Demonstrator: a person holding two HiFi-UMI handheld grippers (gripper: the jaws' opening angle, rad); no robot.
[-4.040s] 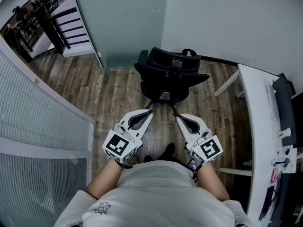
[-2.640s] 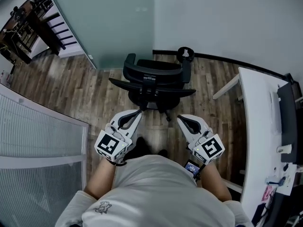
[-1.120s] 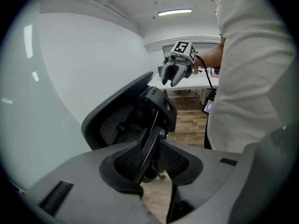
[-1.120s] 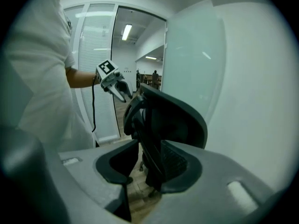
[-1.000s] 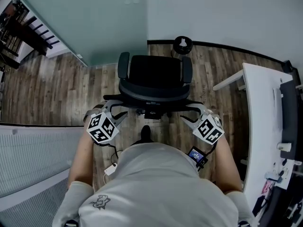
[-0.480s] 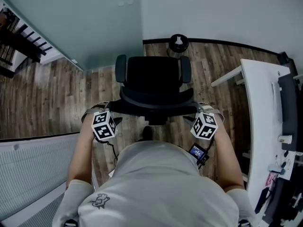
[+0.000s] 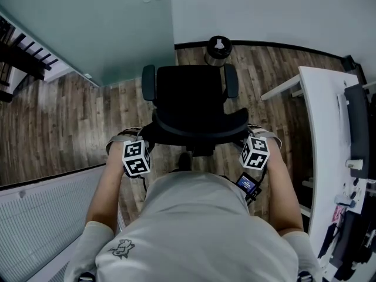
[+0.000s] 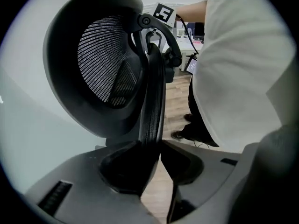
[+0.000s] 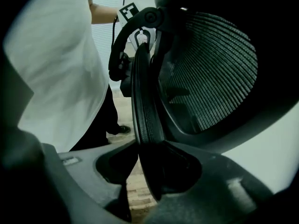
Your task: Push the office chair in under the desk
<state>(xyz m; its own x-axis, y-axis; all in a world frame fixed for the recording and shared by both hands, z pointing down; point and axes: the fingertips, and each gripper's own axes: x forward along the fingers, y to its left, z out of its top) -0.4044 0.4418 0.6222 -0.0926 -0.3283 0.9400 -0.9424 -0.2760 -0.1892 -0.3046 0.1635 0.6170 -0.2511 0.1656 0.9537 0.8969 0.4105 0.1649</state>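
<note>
The black mesh office chair (image 7: 194, 101) stands in front of me with its backrest toward me and its seat facing the far wall. My left gripper (image 7: 140, 141) is on the backrest's left edge and my right gripper (image 7: 254, 135) on its right edge. In the left gripper view the backrest's rim (image 8: 152, 101) runs down between the jaws of the left gripper (image 8: 156, 146), which have just been closing and now pinch it. In the right gripper view the rim (image 9: 142, 106) sits likewise in the right gripper (image 9: 149, 146), also just closed on it. The white desk (image 7: 320, 134) is to the right.
A dark monitor and small items (image 7: 358, 128) lie on the desk. A round black bin (image 7: 218, 49) stands by the far wall behind the chair. A glass wall (image 7: 88, 22) is at the far left, a ribbed panel (image 7: 35, 216) at the near left. Wooden floor (image 7: 76, 116) surrounds the chair.
I have come up close behind the chair, and its backrest now faces me. Both grippers dropped from in front of me onto the backrest's sides and closed on its rim.
</note>
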